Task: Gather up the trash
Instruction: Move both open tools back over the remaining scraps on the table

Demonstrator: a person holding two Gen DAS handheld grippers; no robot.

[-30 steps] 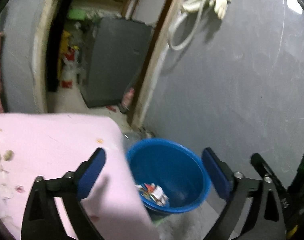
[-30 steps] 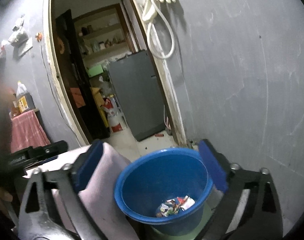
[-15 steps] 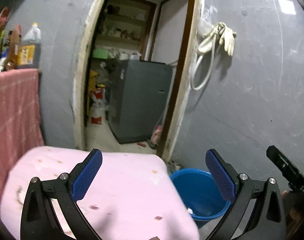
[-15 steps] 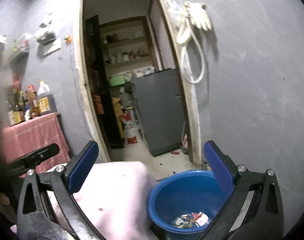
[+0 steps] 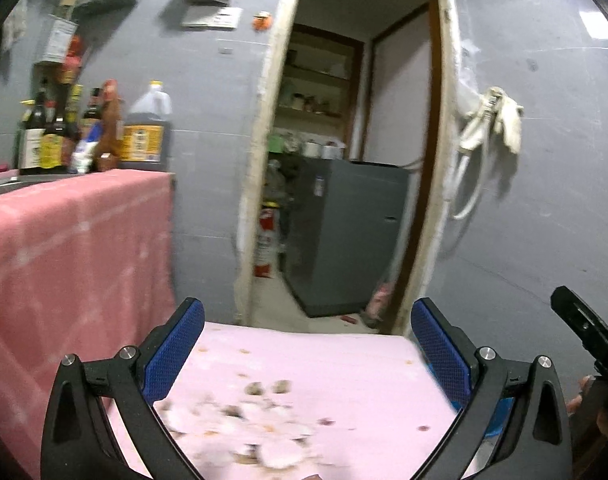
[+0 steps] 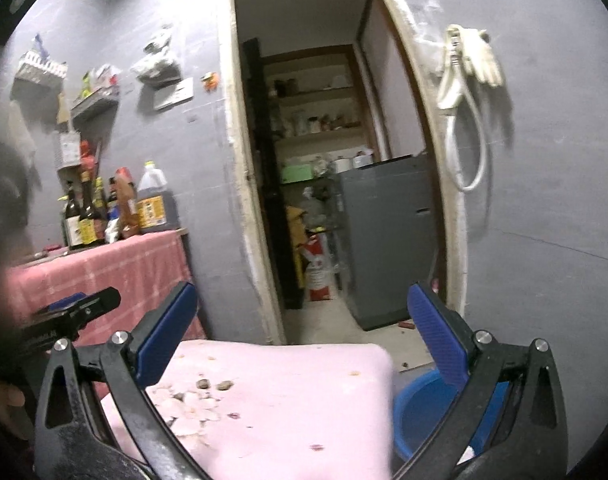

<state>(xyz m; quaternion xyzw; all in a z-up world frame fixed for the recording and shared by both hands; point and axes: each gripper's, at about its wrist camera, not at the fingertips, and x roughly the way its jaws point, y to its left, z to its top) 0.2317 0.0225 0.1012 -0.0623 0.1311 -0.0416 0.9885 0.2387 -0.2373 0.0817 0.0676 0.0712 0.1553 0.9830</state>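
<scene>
From the left wrist, a pink surface (image 5: 324,376) is seen before an open doorway (image 5: 344,160) in a grey wall. Blurred scraps of trash (image 5: 247,412) are scattered on the near part of the surface, well short of the doorway; no long axis can be told. The left gripper (image 5: 308,352) is held above them, its fingers (image 5: 175,352) spread wide and empty. Bottles (image 5: 95,128) stand on a red-clothed counter (image 5: 75,240) left of the doorway.

From the right wrist, the same trash (image 6: 191,404) is seen on the surface (image 6: 295,392). A blue bucket (image 6: 420,404) is set below the surface's right edge, right of the doorway (image 6: 316,160). The right gripper (image 6: 299,340) is released, holding nothing. A grey refrigerator (image 6: 388,236) stands beyond the doorway.
</scene>
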